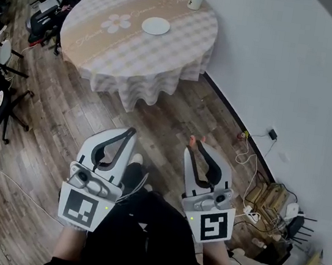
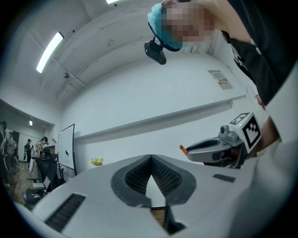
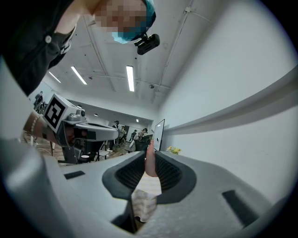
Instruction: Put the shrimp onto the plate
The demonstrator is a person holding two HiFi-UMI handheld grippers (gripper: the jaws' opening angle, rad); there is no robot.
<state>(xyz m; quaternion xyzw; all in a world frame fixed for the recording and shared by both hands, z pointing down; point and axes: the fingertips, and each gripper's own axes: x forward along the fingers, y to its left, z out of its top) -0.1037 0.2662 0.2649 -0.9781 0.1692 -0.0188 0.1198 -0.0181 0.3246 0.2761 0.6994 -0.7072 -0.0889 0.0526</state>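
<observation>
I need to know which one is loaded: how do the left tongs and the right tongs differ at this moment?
The right tongs are shut on the pink shrimp; the left tongs are shut with nothing between them. In the head view a pink tip shows at the right tongs' end, none at the left tongs'. Both are over the wooden floor, short of the table that bears the plate.

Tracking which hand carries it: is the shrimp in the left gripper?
No, the left gripper is shut on nothing; the shrimp is pinched in the right gripper.
</observation>
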